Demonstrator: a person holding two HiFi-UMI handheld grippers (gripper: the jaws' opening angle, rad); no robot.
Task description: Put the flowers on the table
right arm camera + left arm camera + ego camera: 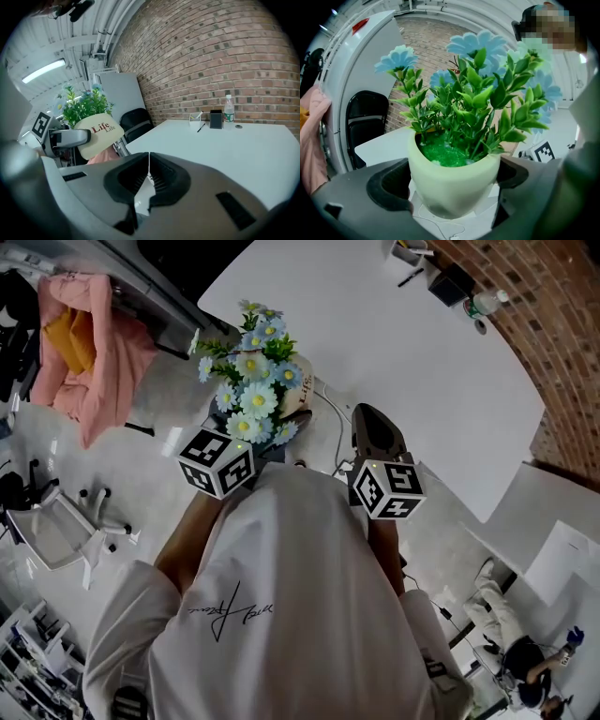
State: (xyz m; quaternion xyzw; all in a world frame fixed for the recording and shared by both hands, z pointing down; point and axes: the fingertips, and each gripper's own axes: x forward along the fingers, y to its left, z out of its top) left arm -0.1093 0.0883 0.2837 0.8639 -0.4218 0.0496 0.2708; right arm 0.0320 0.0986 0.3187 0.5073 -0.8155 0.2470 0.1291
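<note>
White bench (pixel 394 362) beside a brick wall (pixel 553 324), bottle (pixel 228 108) at the far end. Flowers (pixel 473 112) off the bench, near its corner, pot clamped in left gripper (pixel 452 197). Right gripper (pixel 147 180) clenched, empty, just beside.

Just above centre, the flowers (pixel 251 381), pale blue and white in a cream pot, stand directly above the left gripper (pixel 234 448), beside the edge of the white surface (pixel 394 343). The right gripper (pixel 370 423) overlaps that edge. A pink cloth (pixel 94 352) hangs at upper left.
</note>
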